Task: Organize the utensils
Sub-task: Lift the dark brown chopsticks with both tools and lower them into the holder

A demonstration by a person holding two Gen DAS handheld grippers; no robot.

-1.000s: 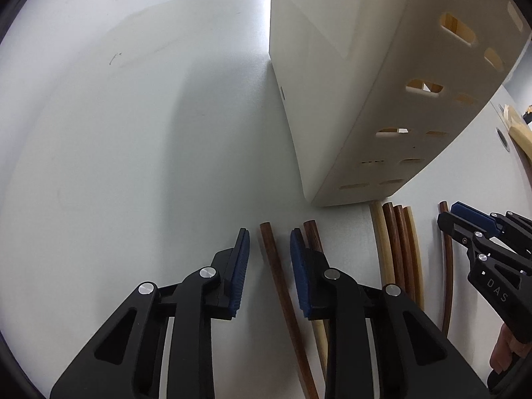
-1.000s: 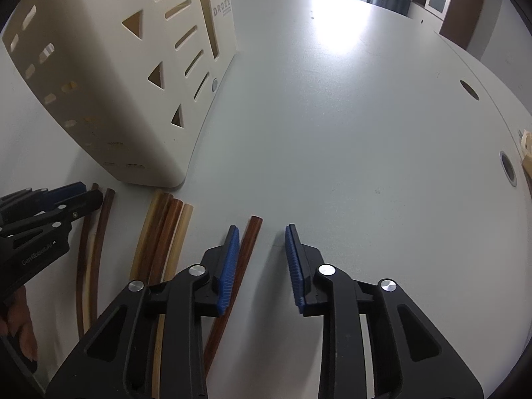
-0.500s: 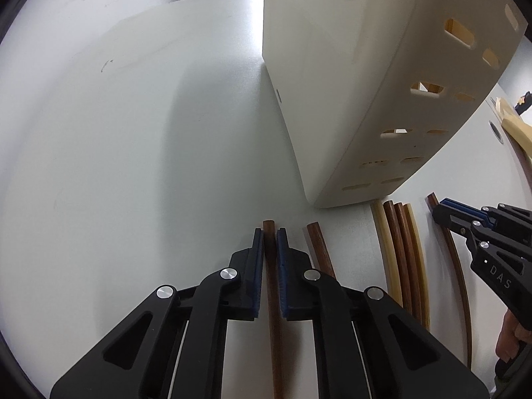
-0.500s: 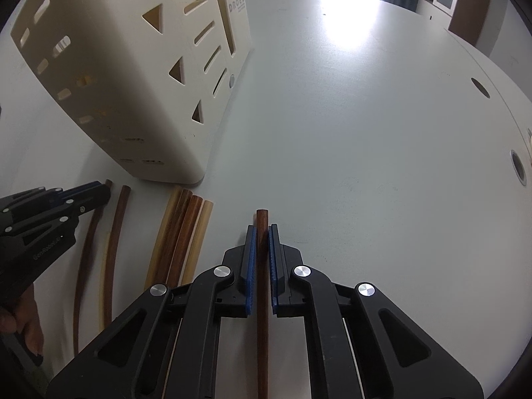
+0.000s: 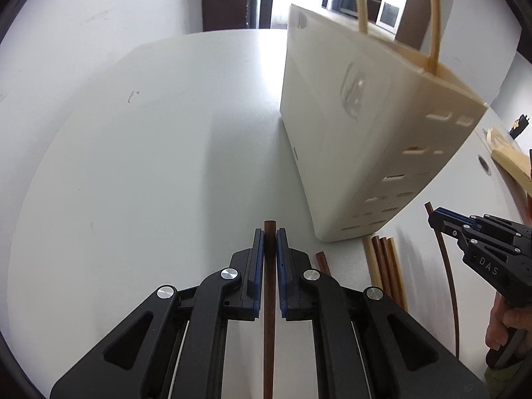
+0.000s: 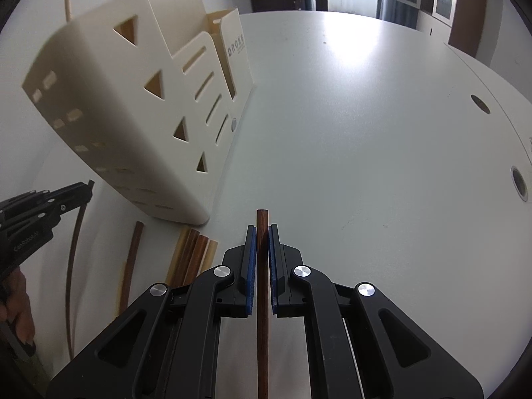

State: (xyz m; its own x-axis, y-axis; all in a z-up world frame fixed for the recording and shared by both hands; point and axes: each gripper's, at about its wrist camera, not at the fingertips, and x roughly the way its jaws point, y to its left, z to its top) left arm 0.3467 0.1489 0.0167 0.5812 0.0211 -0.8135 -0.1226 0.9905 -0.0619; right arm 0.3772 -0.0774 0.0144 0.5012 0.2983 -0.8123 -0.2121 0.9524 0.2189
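Standing in cream holder [image 5: 349,153]: pale chopsticks [image 5: 435,16]; both grippers clamp brown chopsticks

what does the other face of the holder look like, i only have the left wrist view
observer: In the right wrist view the holder steps down in tiers. That face has triangular cutouts and slanted slots.
operator: ok and is the right one gripping square
observer: Yes. The right gripper is shut on a dark brown chopstick, which runs straight between the fingers, with its tip just past them.
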